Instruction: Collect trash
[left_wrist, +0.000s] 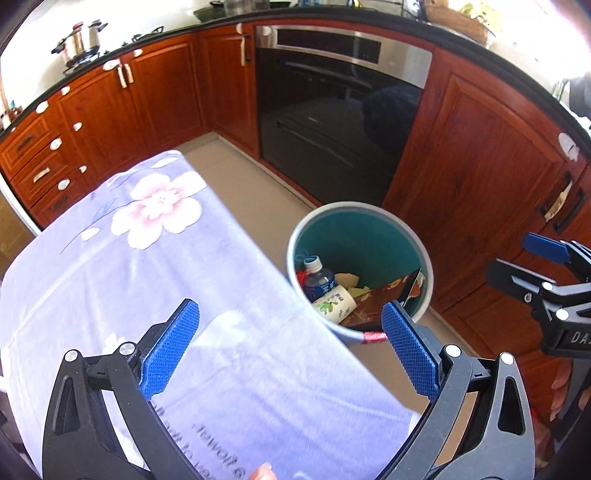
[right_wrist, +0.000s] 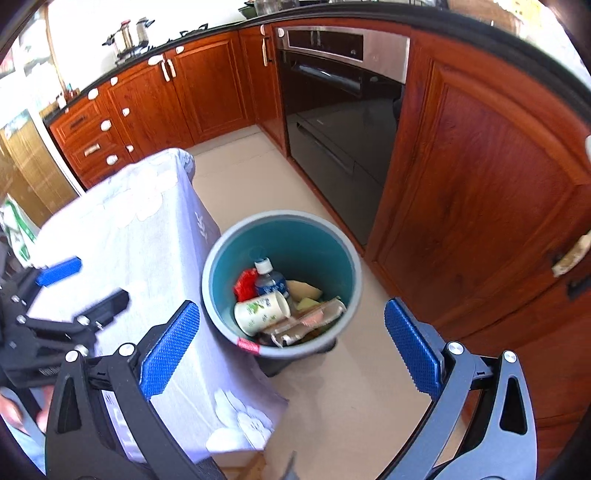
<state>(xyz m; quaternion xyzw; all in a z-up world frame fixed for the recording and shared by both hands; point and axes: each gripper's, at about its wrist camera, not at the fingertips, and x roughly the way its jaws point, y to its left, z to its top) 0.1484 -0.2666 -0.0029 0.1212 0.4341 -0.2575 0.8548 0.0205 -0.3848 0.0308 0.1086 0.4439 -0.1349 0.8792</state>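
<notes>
A grey bin (left_wrist: 421, 254) with a teal inside stands on the floor beside the table; it also shows in the right wrist view (right_wrist: 354, 273). In it lie a plastic bottle (right_wrist: 271, 282), a paper cup (right_wrist: 260, 312), a red wrapper (right_wrist: 245, 284) and flattened packaging (right_wrist: 306, 323). The bottle (left_wrist: 317, 278) and the cup (left_wrist: 334, 301) also show in the left wrist view. My left gripper (left_wrist: 290, 350) is open and empty above the table's edge. My right gripper (right_wrist: 291, 349) is open and empty above the bin's near rim.
The table (left_wrist: 129, 273) wears a lilac cloth with pink flowers. Red-brown cabinets (left_wrist: 480, 155) and a black oven (left_wrist: 332, 122) run behind the bin. Beige floor (right_wrist: 251, 155) lies between. The right gripper (left_wrist: 546, 280) shows at the left wrist view's right edge.
</notes>
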